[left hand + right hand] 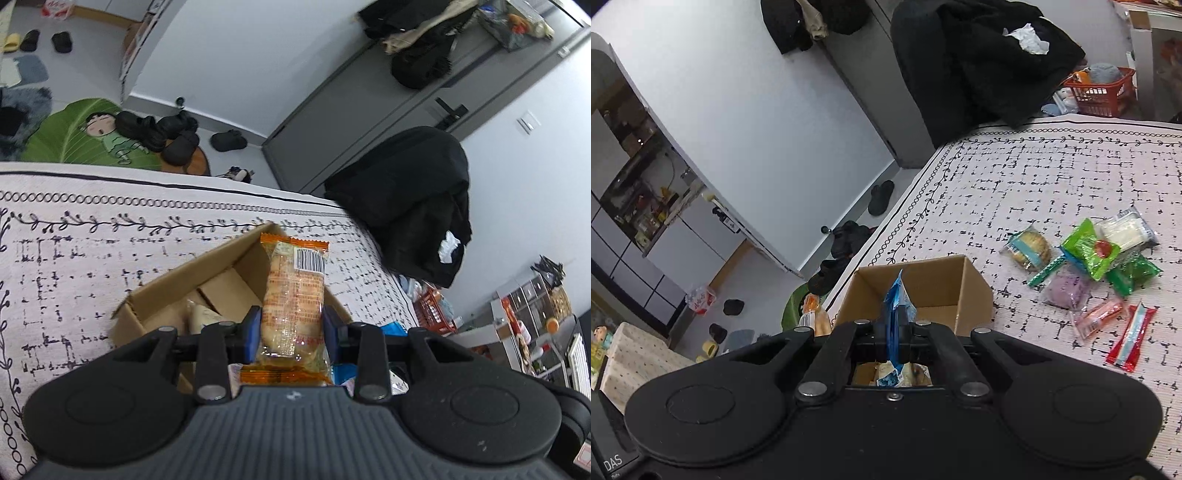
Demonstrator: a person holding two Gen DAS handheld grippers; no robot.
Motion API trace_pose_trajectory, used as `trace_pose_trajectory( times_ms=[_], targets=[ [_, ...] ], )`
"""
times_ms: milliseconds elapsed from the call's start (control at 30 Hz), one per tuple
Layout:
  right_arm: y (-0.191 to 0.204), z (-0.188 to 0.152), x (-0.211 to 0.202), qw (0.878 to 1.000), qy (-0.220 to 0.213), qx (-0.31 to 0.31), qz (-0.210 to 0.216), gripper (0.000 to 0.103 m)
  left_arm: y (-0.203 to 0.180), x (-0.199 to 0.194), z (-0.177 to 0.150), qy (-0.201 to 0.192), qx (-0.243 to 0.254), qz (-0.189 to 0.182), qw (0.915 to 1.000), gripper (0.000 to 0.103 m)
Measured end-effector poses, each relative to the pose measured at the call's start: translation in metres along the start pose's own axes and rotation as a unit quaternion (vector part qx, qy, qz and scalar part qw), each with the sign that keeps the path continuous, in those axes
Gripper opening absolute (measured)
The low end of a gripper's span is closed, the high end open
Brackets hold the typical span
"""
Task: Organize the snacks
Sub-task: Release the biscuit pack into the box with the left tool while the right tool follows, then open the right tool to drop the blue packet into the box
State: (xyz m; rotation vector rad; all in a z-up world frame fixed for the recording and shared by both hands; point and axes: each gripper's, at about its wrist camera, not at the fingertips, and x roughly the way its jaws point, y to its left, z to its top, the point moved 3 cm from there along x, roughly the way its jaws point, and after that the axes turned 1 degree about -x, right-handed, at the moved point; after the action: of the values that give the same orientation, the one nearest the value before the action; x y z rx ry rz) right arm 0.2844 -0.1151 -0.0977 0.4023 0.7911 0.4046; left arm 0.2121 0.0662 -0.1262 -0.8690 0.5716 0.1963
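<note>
left gripper (pixel 291 328): clamped on an orange-ended snack packet (pixel 293 295), held over the cardboard box (pixel 221 277) | right gripper (pixel 893 328): pinching a blue wrapper (pixel 895 314) above the same box | box: on the patterned tablecloth (pixel 1052 177) | loose snacks (pixel 1097 273): right of the box, well apart
</note>
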Motion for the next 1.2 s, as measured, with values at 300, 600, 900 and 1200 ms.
trace_pose_trajectory(
  times_ms=[300,600,900,1200],
  targets=[
    [0.009,-0.002,0.018,1.000,0.010,-0.007,-0.007,0.002,0.021,0.010,0.005,0.013,-0.030,0.017,0.9993,0.034],
    [0.013,-0.004,0.027,1.000,0.019,-0.007,-0.009,0.002,0.030,0.016,0.007,0.020,-0.046,0.036,0.9981,0.038],
    [0.010,0.001,0.026,0.999,0.031,-0.001,-0.014,0.005,0.030,0.013,0.007,0.017,-0.046,0.049,0.9976,0.061],
    [-0.011,0.000,0.009,0.999,0.036,0.010,-0.035,0.009,0.022,0.011,0.005,0.006,-0.030,0.061,0.9977,0.085]
  ],
)
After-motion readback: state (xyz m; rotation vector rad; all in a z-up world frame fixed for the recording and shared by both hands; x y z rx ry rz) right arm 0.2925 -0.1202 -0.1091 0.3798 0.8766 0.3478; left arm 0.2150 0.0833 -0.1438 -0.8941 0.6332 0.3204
